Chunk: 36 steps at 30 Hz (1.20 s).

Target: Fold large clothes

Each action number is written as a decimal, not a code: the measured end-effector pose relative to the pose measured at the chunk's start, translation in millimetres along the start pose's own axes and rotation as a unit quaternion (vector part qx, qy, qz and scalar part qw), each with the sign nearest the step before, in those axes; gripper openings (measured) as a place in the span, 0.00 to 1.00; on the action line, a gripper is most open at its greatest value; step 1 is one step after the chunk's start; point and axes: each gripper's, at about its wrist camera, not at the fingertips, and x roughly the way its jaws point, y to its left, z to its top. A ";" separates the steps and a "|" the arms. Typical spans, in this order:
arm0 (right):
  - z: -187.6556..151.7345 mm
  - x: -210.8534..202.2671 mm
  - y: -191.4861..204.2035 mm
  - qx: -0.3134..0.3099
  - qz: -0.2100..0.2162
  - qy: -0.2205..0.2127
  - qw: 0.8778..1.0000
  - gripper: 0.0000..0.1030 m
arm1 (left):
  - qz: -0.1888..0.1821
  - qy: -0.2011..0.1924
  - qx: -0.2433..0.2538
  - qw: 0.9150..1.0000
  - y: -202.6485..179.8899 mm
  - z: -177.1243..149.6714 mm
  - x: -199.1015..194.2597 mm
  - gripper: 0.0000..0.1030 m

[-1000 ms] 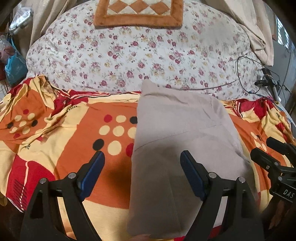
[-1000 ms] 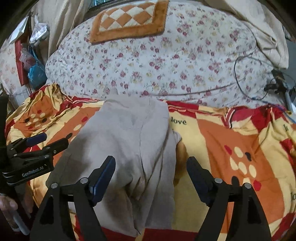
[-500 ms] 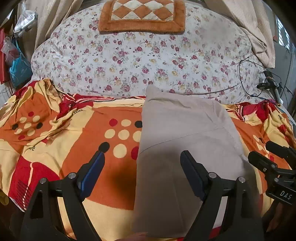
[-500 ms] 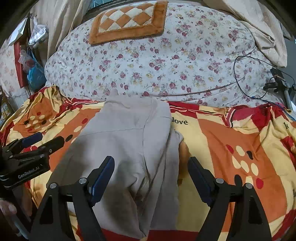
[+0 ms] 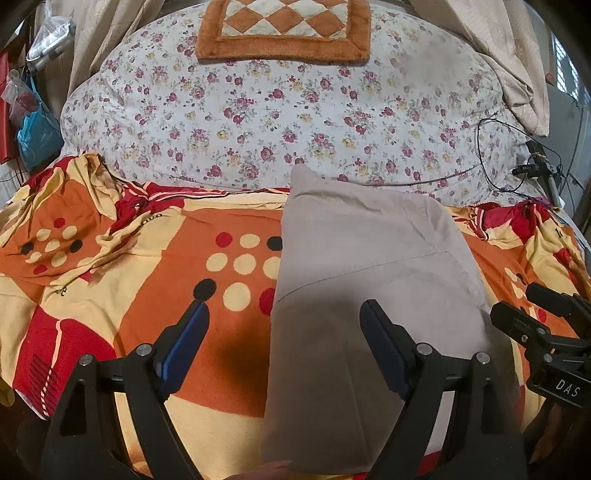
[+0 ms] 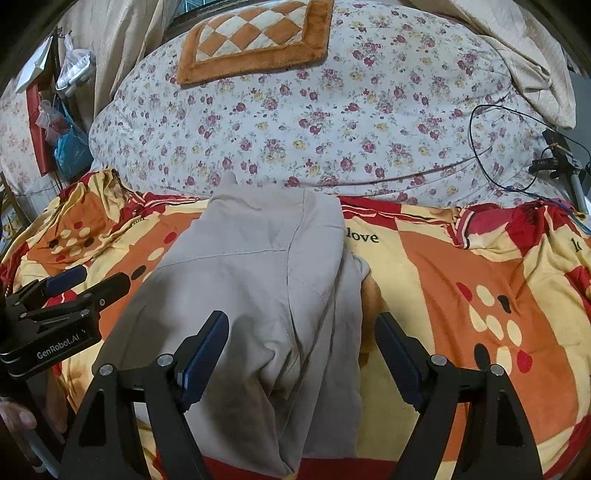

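A beige-grey garment (image 5: 365, 295) (image 6: 266, 280) lies folded into a long strip on the orange, red and yellow blanket (image 5: 147, 288) (image 6: 461, 295), running from the near edge toward the floral quilt. My left gripper (image 5: 282, 314) hovers open above its left edge, one finger over the blanket and one over the cloth. My right gripper (image 6: 303, 328) hangs open above the garment's right edge, where the layers bunch in soft folds. Nothing sits between either pair of fingers. Each gripper shows at the edge of the other's view.
A floral quilt (image 5: 288, 110) bulges behind the blanket, with an orange checkered mat (image 5: 284, 29) on top. A black cable and small stand (image 5: 532, 166) lie at the right. Bags (image 5: 33, 125) hang at the left, beige curtains behind.
Both views have tilted slightly, so the garment sits a little differently in the picture. The garment itself and both grippers' jaws are as before.
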 end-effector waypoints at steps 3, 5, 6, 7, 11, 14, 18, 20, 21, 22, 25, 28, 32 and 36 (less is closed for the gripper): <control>-0.3 0.4 -0.1 0.000 0.001 0.002 1.000 0.80 | 0.000 0.002 -0.002 1.000 -1.0 -0.9 1.2 0.81; -0.6 2.0 0.1 0.001 0.002 0.004 1.000 0.80 | 0.000 0.004 -0.003 1.000 -1.8 -2.0 2.4 0.82; -1.0 2.6 0.4 0.001 0.002 0.005 1.000 0.80 | 0.000 0.005 -0.003 1.000 -1.9 -2.2 3.0 0.81; -1.2 3.4 0.6 0.001 0.001 0.006 1.000 0.80 | 0.000 0.006 -0.002 1.000 -2.0 -2.1 3.5 0.81; -1.1 4.5 0.2 0.001 0.002 0.007 1.000 0.80 | 0.001 0.007 -0.002 1.000 -2.2 -2.1 3.9 0.81; -1.1 4.4 0.2 0.001 0.001 0.007 1.000 0.80 | 0.002 0.005 0.001 1.000 -2.8 -2.6 3.7 0.81; -1.8 8.0 0.6 0.004 0.005 0.012 1.000 0.80 | 0.005 0.004 0.009 1.000 -3.5 -3.0 4.0 0.81; -2.0 9.6 1.1 0.007 0.006 0.014 1.000 0.80 | 0.005 0.003 0.011 1.000 -3.3 -2.8 4.2 0.81; -2.3 10.1 1.3 0.008 0.006 0.015 1.000 0.80 | 0.004 0.004 0.010 1.000 -3.5 -2.8 4.2 0.81; -2.4 10.8 1.5 0.008 0.006 0.016 1.000 0.80 | 0.003 0.005 0.009 1.000 -3.7 -2.9 4.3 0.81; -1.3 11.5 0.9 0.008 0.005 0.018 1.000 0.80 | 0.003 0.006 0.010 1.000 -3.8 -2.5 4.8 0.81; -1.0 11.3 1.0 0.008 0.006 0.018 1.000 0.80 | 0.002 0.009 0.010 1.000 -3.6 -2.5 5.8 0.81; -0.9 11.5 0.4 0.009 0.006 0.019 1.000 0.80 | 0.001 0.009 0.010 1.000 -3.5 -2.6 6.8 0.81; -0.7 12.0 2.2 0.008 0.007 0.021 1.000 0.80 | 0.001 0.011 0.011 1.000 -4.0 -3.0 7.4 0.81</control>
